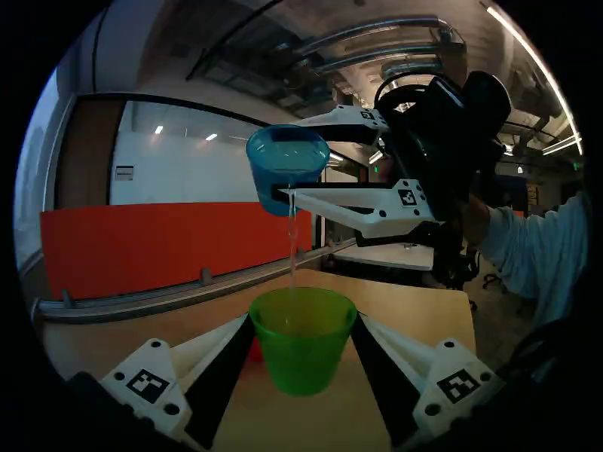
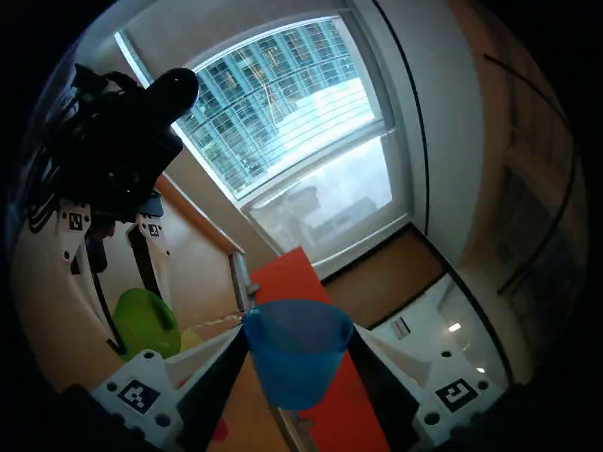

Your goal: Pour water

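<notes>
Two cups: a translucent green cup (image 1: 303, 354), lower centre, clamped in the left tongs (image 1: 301, 325); a tilted blue cup (image 1: 286, 162) above, clamped in the right tongs (image 1: 291, 160), trickling water (image 1: 292, 248).

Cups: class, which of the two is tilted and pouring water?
The blue cup: the right gripper holds it tilted, a water stream falling from its rim. The green cup stays upright below, between the left gripper's fingers, receiving.

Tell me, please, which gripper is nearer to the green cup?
Left: the left gripper clamps the green cup; the right gripper holds the blue cup above it, apart, pouring water.
</notes>
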Tool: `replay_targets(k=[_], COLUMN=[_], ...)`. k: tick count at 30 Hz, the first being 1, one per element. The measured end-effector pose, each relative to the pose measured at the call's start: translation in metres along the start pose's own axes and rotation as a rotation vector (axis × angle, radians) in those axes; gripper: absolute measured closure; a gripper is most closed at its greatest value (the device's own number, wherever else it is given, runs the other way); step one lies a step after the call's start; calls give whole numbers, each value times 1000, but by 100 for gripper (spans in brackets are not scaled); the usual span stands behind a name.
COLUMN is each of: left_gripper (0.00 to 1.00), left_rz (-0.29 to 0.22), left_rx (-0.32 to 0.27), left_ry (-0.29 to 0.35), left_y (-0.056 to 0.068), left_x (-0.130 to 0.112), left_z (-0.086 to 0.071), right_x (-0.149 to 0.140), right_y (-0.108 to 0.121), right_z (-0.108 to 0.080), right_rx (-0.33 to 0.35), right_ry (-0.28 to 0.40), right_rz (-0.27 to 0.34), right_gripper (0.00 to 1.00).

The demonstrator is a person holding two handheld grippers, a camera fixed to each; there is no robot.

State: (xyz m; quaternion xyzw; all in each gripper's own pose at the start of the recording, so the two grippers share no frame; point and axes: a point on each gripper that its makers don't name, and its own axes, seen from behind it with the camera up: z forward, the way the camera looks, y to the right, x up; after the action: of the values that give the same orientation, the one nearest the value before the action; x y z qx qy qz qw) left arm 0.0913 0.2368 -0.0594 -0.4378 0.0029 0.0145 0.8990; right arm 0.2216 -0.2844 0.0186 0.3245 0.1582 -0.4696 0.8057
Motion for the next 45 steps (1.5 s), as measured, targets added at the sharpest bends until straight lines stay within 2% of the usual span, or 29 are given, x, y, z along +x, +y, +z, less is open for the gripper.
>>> replay_targets(k=[45], left_gripper=[13], left_rz=[2], left_rx=[-12], left_ry=[8], left_y=[3], left_x=[4], left_z=[3], right_x=[8], right_y=[22], right_z=[0], right_rx=[-54], right_ry=[5], right_rz=[-235], right_gripper=[8])
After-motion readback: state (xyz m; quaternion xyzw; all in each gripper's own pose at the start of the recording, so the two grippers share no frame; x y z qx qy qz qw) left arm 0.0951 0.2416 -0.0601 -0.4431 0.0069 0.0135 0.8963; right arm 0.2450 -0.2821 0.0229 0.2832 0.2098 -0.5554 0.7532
